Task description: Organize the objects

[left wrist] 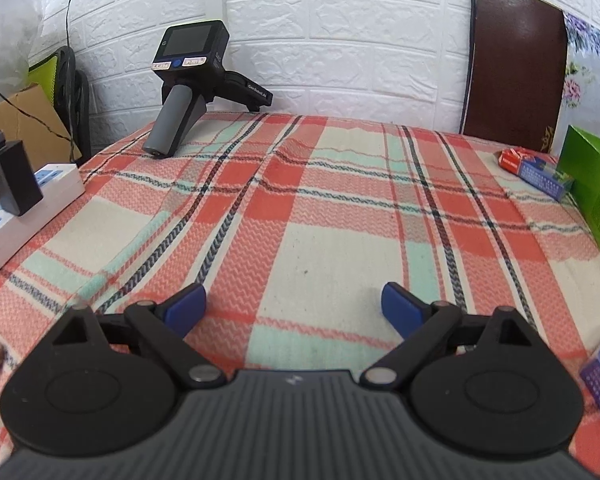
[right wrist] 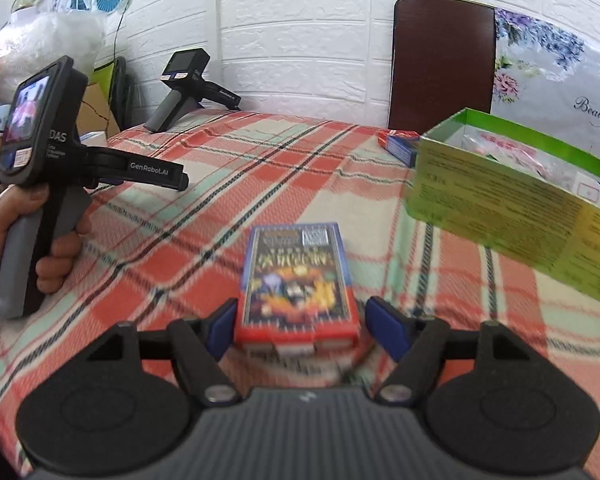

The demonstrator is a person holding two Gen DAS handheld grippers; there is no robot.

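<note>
Right tool (right wrist: 300,328) spread, straddling card box (right wrist: 298,280).

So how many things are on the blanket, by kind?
Card packs: 2, one between the right gripper's open fingers, one far off by the green box.
Green boxes: 1.
Spare grippers lying there: 1.
Power strips: 1, at the edge.
Total: 5.

A table under a red, cream and mint plaid cloth (right wrist: 228,184) carries a card box (right wrist: 298,280) near the front, a green carton (right wrist: 500,208) at right, a small red-blue box (right wrist: 398,142) behind it, and a spare hand-held gripper (right wrist: 188,88) at the far left corner.
</note>
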